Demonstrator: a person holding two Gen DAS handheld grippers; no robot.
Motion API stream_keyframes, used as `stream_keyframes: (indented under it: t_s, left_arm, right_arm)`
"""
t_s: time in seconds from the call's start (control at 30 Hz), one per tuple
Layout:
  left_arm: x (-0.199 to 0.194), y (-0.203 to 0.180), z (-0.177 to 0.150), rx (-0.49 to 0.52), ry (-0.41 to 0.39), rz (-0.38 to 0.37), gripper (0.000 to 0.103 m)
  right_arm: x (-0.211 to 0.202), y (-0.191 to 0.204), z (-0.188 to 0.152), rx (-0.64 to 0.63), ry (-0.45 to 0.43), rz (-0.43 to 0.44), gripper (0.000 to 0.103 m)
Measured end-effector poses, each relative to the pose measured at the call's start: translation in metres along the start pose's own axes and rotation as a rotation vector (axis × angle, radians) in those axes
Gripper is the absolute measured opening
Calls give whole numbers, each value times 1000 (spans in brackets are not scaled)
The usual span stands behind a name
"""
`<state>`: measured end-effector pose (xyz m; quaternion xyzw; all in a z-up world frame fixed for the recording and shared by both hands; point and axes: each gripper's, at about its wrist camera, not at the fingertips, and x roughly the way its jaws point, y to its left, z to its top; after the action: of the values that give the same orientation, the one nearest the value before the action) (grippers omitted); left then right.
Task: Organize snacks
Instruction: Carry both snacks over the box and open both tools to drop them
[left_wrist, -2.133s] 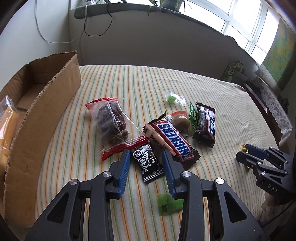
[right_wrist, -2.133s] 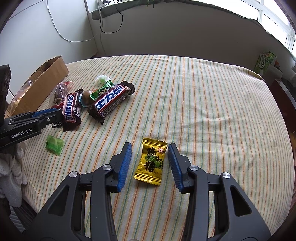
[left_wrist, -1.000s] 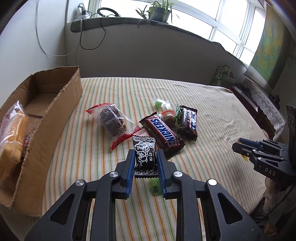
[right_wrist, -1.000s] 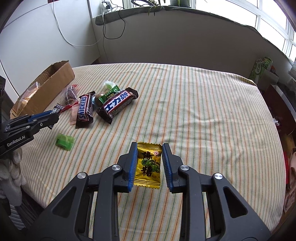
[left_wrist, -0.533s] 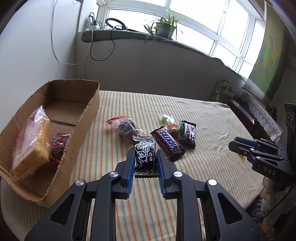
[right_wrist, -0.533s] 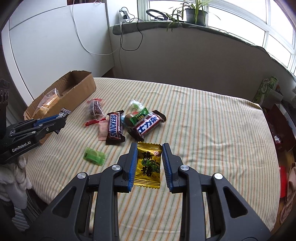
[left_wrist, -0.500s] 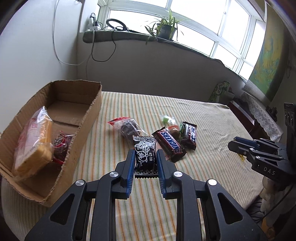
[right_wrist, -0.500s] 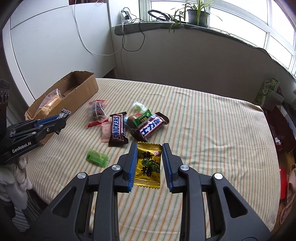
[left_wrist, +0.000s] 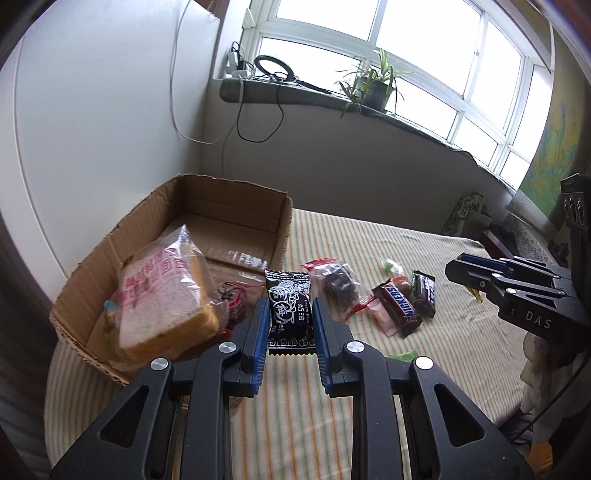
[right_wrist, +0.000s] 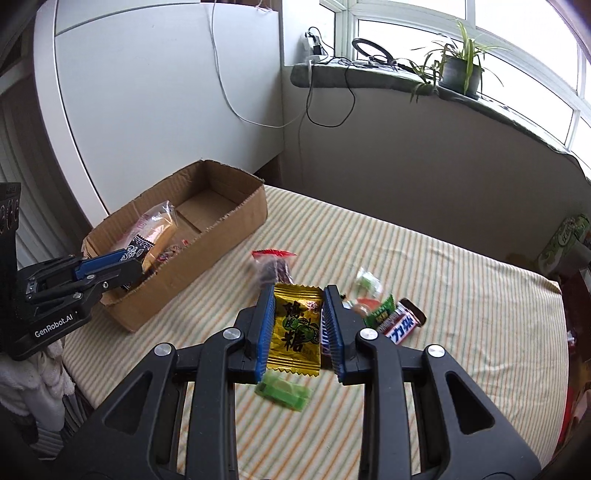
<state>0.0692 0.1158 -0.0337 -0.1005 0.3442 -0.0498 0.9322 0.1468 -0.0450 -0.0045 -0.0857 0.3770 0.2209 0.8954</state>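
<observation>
Left hand-held gripper (left_wrist: 289, 316) pinches a black candy packet (left_wrist: 290, 309) beside a cardboard box (left_wrist: 236, 206); right hand-held gripper (right_wrist: 299, 317) pinches a yellow candy packet (right_wrist: 295, 332).

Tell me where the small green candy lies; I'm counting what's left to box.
In the right wrist view the small green candy lies on the striped tablecloth, just below the yellow candy packet held in the right gripper.

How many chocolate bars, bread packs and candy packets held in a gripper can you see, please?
Chocolate bars: 2, the nearer bar and the farther bar
Bread packs: 1, the bread pack
Held candy packets: 2, the black packet and the yellow packet
Total: 5
</observation>
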Motion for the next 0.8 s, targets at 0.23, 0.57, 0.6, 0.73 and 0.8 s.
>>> stream_keyframes:
  t_s: [0.23,0.57,0.6,0.73,0.8]
  left_arm:
    - [-6,30,1,-36,-14,40,21]
    - [-10,64,5,-65,-32,82,22]
    - [-10,65,5,-68,-32,84,21]
    - [-9,73,4,-79,-31,90,22]
    - [-10,76,4,-84,-32,92,22]
  right_arm:
    - [23,40,26,-58,-5,43,27]
    - [59,84,57,-116,5,86,27]
    - [63,87,59,-119,8,89,27]
    - [76,97,64,-132,22,95,27]
    - [81,101,66,-136,27,100,27]
